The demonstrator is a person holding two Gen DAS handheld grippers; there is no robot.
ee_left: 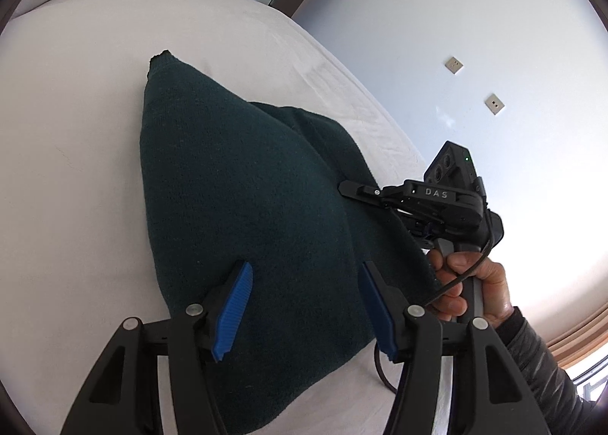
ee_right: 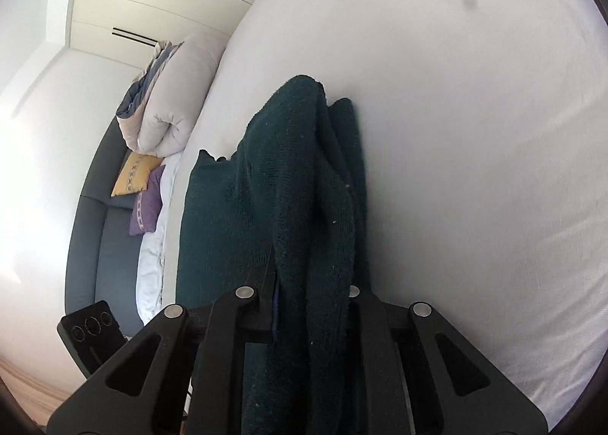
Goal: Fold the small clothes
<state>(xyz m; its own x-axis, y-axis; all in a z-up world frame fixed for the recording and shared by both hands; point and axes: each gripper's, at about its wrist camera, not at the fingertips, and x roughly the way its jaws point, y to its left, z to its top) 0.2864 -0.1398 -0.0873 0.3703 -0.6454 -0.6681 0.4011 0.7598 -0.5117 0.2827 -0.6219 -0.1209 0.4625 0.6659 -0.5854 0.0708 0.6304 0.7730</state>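
Note:
A dark green knitted garment (ee_left: 235,184) lies on the white bed sheet (ee_left: 72,123). My left gripper (ee_left: 304,306) is open just above its near part, blue pads (ee_left: 233,311) spread with nothing between them. My right gripper (ee_left: 351,188) reaches in from the right and pinches the garment's right edge, lifting it into a ridge. In the right wrist view the garment (ee_right: 304,188) hangs bunched between the closed fingers of my right gripper (ee_right: 313,290), which hide under the cloth.
The bed's edge runs along the right in the left wrist view, beside a white wall with sockets (ee_left: 454,64). A rolled duvet (ee_right: 171,97), yellow cushion (ee_right: 133,173) and purple cushion (ee_right: 146,203) lie by the grey headboard (ee_right: 98,230).

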